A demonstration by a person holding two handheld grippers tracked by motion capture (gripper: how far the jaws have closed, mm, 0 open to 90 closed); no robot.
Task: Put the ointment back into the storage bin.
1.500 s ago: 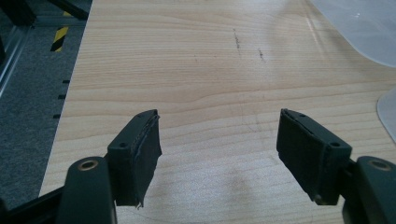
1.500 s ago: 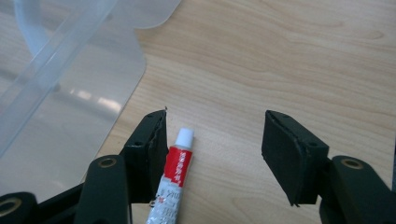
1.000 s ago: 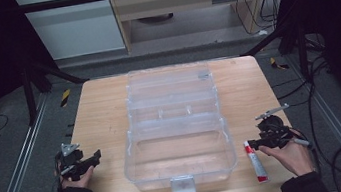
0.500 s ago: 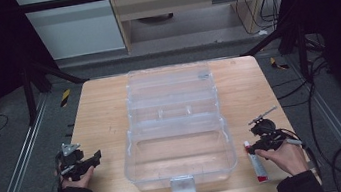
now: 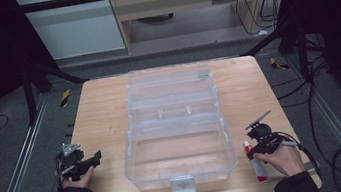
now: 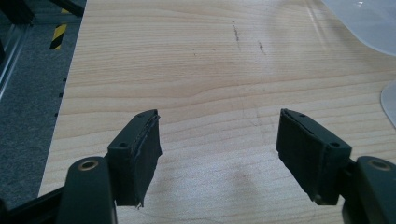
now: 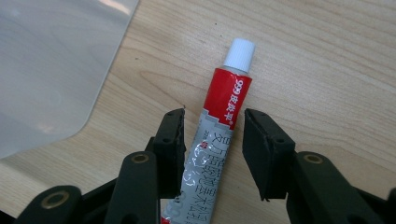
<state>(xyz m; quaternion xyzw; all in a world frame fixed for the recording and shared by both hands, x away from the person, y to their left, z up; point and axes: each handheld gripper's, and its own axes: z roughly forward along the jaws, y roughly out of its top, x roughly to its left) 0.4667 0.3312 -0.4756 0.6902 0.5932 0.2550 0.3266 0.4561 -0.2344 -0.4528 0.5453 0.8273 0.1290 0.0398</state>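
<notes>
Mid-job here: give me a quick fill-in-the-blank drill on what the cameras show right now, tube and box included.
1. The tube lying between the right gripper jaws has a ____ cap.
2. The clear plastic box in the middle of the table stands with its lid ____.
3. Between the left gripper jaws lies only bare ____.
4. The tube lies on the table, to the ____ of the box in the high view.

Missing words: white; open; wood; right

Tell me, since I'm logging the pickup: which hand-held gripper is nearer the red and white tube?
Right. The right hand-held gripper straddles the tube, jaws closing in; the left hand-held gripper sits across the clear box.
</notes>
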